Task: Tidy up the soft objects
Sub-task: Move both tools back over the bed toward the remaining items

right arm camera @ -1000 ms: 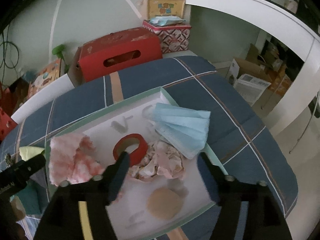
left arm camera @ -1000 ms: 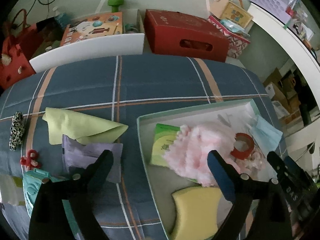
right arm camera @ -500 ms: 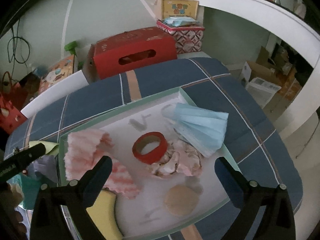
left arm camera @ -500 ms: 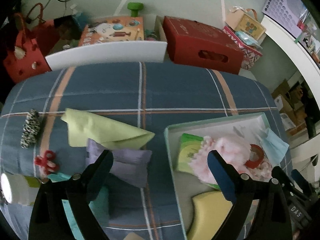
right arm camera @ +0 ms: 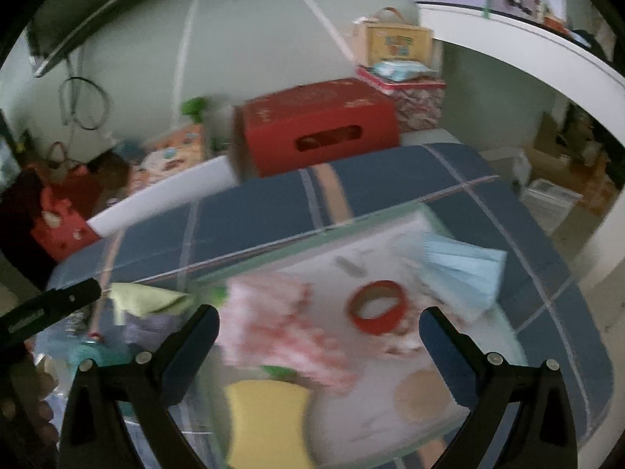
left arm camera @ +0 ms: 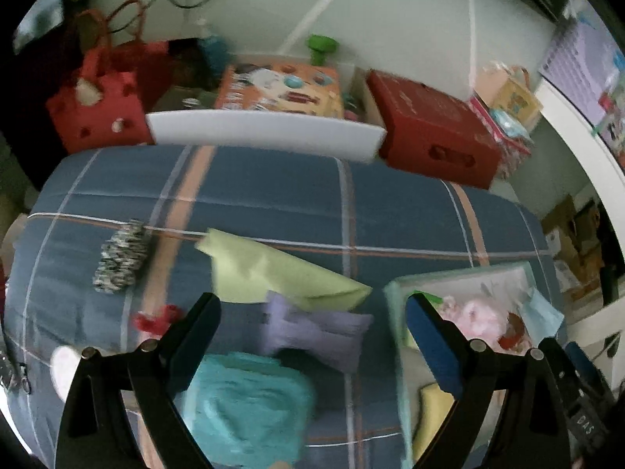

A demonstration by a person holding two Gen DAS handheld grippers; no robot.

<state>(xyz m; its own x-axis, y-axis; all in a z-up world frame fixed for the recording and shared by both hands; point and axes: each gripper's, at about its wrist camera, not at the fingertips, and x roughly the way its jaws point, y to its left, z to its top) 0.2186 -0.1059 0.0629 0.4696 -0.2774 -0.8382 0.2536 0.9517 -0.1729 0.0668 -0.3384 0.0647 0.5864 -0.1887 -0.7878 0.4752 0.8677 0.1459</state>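
Hovering over the plaid blanket [left arm camera: 273, 195], left gripper [left arm camera: 312, 324] gapes empty above a teal cloth [left arm camera: 250, 406] and lilac cloth [left arm camera: 316, 332], with a green cloth [left arm camera: 273, 273] just beyond and a speckled scrunchie [left arm camera: 121, 258] far left. Further right, right gripper [right arm camera: 318, 328] stands wide apart, holding nothing, over the tray [right arm camera: 297, 250]. Inside lie a yellow sponge [right arm camera: 265, 418], pink fluffy cloth [right arm camera: 281, 328], red tape ring [right arm camera: 377, 306] and blue face mask [right arm camera: 465, 269].

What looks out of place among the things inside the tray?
In the tray, the red tape roll looks odd: it is a stiff ring among soft things such as the pink fluffy cloth and the blue face mask. The mask also hangs over the tray's right rim.
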